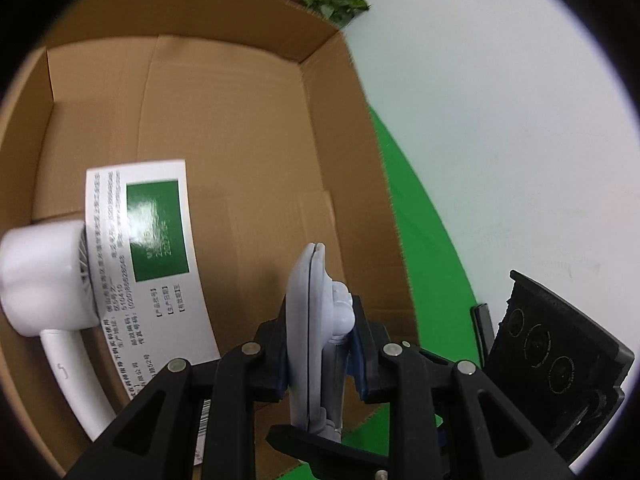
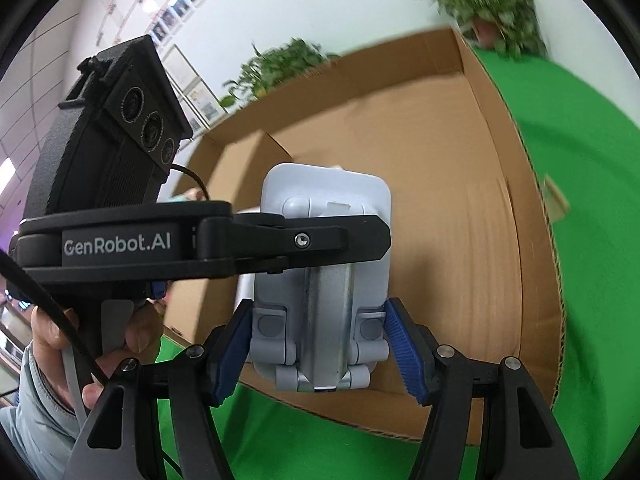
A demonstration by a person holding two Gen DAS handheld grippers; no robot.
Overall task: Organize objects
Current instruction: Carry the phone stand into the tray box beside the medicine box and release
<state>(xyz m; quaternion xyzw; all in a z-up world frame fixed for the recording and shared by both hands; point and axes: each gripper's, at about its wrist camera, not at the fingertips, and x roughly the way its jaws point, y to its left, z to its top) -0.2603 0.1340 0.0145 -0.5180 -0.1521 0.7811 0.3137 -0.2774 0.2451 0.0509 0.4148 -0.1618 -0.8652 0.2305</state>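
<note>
From the left, we see a white hair dryer [image 1: 44, 280] lying in the cardboard box [image 1: 248, 92], beside a white carton [image 1: 148, 264] with a green patch and small Chinese print that we cannot read apart from a few digits. Our left gripper [image 1: 320, 356] pinches the grey folding stand [image 1: 316, 320] edge-on, over the box's near right part. In the right view our right gripper [image 2: 320, 344] holds the same stand's hinged base between its blue pads [image 2: 404, 344], which sit against both sides, while the left gripper crosses in front, its arm marked "GenRobot.AI". A hand [image 2: 60, 344] grips that handle at far left. The box sits on a green cloth [image 2: 580, 200]; potted plants [image 2: 492, 4] stand behind, against a white wall with framed pictures.
</note>
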